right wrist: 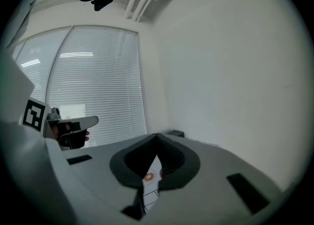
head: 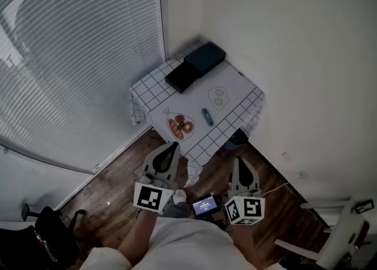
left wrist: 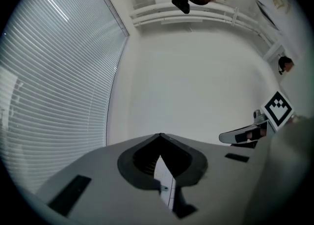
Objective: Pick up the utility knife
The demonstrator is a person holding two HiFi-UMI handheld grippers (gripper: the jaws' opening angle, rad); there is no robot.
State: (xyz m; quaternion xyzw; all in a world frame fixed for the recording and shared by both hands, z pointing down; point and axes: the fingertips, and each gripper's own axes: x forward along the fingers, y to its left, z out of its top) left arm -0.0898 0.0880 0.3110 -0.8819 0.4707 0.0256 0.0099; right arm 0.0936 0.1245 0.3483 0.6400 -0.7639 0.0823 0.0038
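Left gripper (head: 171, 148): fingers together, nothing between them, held level and still off the bench (head: 154, 88). We judge this a carrying pose, with the reach not yet begun.

Knife (head: 207, 116): lies flat on the bench near its front edge, at 12 o'clock from the gap between the two grippers and at 3 o'clock of the steak print (head: 180, 126).

Right gripper (head: 243, 163): fingers likewise together, empty.

Hard to make out: the knife is too small to tell whether its blade is out. Both gripper views show only a sliver of bench beneath the fingers.
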